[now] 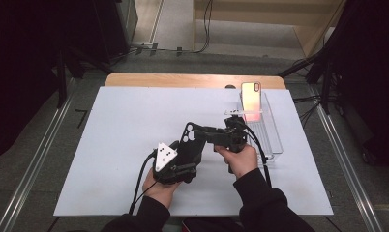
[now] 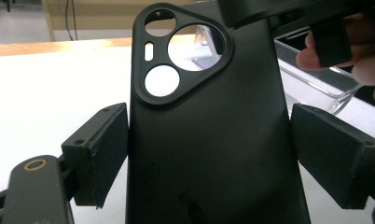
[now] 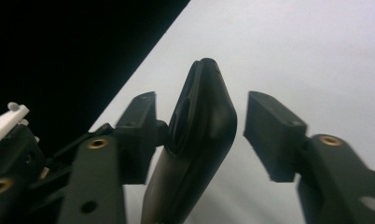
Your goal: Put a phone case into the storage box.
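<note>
A black phone case (image 1: pixel 191 141) with a three-cornered camera cutout is held up over the white mat. My left gripper (image 1: pixel 189 157) is shut on its lower part; in the left gripper view the case (image 2: pixel 209 140) sits between both pads of that gripper (image 2: pixel 209 158). My right gripper (image 1: pixel 199 133) reaches in from the right at the case's top end. In the right gripper view, that gripper (image 3: pixel 202 107) is open around the case (image 3: pixel 199 126), seen edge on. Its left pad lies at the camera bump. The right pad stands clear of the case.
A phone (image 1: pixel 251 99) with a pinkish back leans upright in a clear plastic holder (image 1: pixel 270 137) at the back right of the mat (image 1: pixel 110 145). The wooden table edge (image 1: pixel 183 80) runs behind. A metal rail lies on the floor on each side.
</note>
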The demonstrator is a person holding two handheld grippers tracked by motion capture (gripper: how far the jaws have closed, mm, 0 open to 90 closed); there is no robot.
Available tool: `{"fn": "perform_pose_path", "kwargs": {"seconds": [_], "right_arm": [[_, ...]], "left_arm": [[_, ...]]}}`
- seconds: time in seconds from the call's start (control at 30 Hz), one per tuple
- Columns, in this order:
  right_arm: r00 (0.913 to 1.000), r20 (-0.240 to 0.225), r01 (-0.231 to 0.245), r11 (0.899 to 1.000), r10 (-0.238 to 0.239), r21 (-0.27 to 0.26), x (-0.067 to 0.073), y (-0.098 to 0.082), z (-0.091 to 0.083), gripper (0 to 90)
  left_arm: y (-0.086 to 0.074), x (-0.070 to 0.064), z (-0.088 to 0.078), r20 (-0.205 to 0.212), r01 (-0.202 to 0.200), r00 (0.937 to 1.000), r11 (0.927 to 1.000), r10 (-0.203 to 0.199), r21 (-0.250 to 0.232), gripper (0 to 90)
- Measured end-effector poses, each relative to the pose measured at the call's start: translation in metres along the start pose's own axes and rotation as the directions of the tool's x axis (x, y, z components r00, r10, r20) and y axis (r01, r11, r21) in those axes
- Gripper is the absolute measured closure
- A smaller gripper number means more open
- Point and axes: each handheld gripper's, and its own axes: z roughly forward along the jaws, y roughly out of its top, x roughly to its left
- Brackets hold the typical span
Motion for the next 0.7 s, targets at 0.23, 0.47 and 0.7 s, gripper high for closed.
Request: {"fn": "perform_pose_path", "kwargs": {"seconds": [0.23,0.47,0.7], "right_arm": [[0.9988,-0.033,-0.037,0.999,0.036,-0.023,-0.0007,0.0012,-0.0005,68.2],[0.9949,-0.064,-0.08,0.996,0.078,-0.028,-0.0029,0.0016,-0.0034,72.7],[0.987,-0.103,-0.125,0.992,0.123,-0.015,-0.0029,0.0026,-0.0033,76.2]], "left_arm": [[0.0007,-0.0003,-0.0008,0.014,0.028,0.9995,0.9996,-0.028,-0.002,14.0],[0.0007,-0.002,-0.0007,0.017,0.03,0.9994,0.9995,-0.03,-0.011,13.9],[-0.0004,-0.0015,-0.0001,0.024,0.024,0.9994,0.9996,-0.024,-0.016,13.5]]}}
